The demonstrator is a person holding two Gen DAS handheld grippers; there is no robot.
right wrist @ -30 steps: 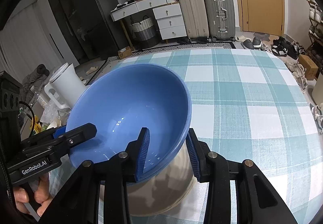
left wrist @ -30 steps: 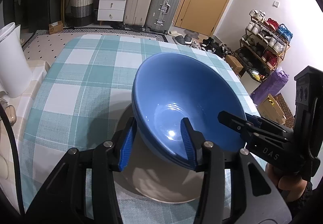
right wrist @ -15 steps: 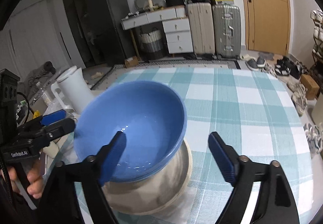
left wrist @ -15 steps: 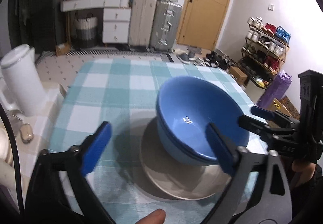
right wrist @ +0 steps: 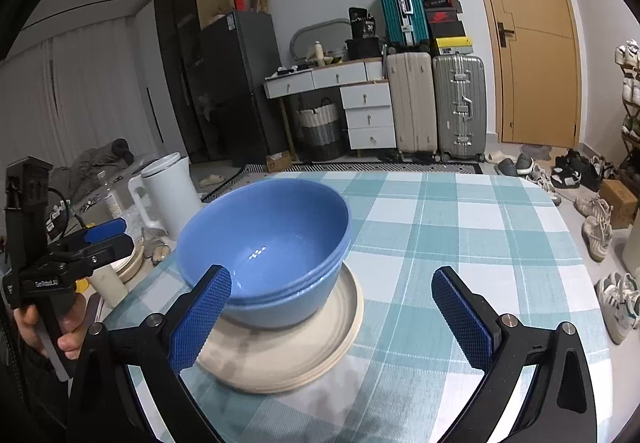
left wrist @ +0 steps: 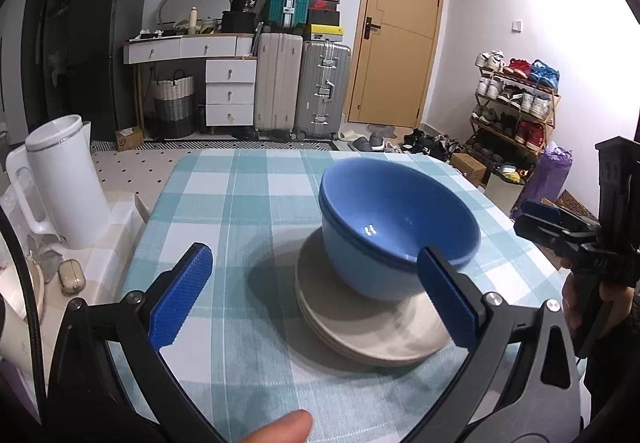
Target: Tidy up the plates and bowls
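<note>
Both grippers stand wide apart and grip nothing. Seen from the left wrist, the left gripper has its two blue pads spread to either side of the view, and the stack of dishes lies ahead of them, apart from both pads. The blue bowls are nested one inside another, with the mouth facing up and a little tilted toward the camera; they sit on the stack of beige plates, which lies flat on the table with the checked cloth. The bowls are round, so no long axis can be told. The right gripper is seen at the right edge, held by a hand, with its jaws parted and nothing in them. A fingertip shows at the bottom edge. A white kettle stands to the left, beside the table. Seen from the right wrist, the right gripper is also fully spread, its left pad in front of the bowls' near wall but not pressing on it, its right pad over bare cloth. The blue bowls rest upright on the beige plates, toward the left part of the table. The left gripper appears at the left edge, held in a hand, jaws parted, clear of the bowls. The white kettle stands behind it.
</note>
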